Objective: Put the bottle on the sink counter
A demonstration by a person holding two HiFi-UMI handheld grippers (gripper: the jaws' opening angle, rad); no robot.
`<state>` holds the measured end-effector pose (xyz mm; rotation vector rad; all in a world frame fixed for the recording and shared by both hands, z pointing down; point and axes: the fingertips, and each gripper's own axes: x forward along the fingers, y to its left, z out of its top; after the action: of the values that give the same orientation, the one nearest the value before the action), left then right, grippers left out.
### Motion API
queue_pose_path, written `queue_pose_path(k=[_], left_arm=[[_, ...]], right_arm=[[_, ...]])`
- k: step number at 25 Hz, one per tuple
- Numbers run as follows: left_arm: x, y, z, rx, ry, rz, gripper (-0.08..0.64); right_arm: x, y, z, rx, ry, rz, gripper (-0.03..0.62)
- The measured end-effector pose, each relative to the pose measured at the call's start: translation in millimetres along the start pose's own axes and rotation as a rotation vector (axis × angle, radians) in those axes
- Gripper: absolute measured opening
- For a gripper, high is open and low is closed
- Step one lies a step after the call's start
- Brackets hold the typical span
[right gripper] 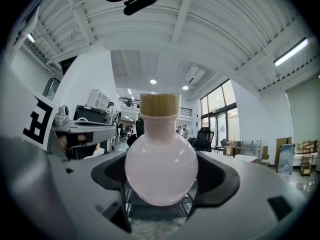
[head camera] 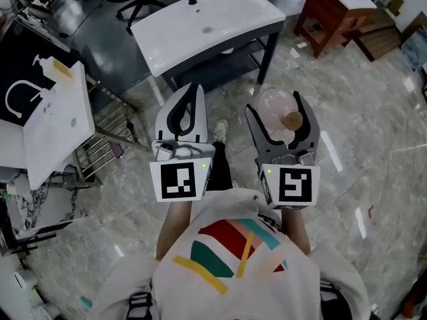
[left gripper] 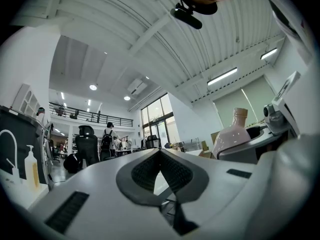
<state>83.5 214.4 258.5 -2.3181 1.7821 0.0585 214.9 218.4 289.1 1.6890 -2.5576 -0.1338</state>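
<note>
The right hand-held gripper clamps the pink bottle's round body; the left hand-held gripper is closed, empty. The counter stands ahead.

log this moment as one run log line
left tool: shut, empty | right tool: shut on bottle | sink counter: ahead, bottle not yet on it

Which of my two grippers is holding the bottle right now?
The right gripper: its jaws clasp the round pink bottle with the tan stopper. The left gripper has its jaws closed together on nothing.
</note>
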Motion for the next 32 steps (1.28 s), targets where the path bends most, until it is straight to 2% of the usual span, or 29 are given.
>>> queue_pose_path(k=[8,18,25,29,32], left_arm=[[30,15,-15,-0.030,-0.012,0.001,0.015],[78,45,-40,-0.035,0.020,0.023,0.015],[129,67,-57,-0.048,0.042,0.025,0.015],[159,89,-55,-0.043,0.014,0.048,0.015],[197,106,-60,-0.045,0.030,0.023,0.015]], right_arm=[[28,-9,-3,-0.029,-0.006,-0.022,0.394],[85,-12,-16,-0.029,0.025,0.020,0.394],[140,-23,-21,-0.027,0.046,0.029,0.394],[181,-30,-23,-0.027,0.061,0.038,0.393],[219,-38,-21,-0.042,0.063,0.037,0.394]])
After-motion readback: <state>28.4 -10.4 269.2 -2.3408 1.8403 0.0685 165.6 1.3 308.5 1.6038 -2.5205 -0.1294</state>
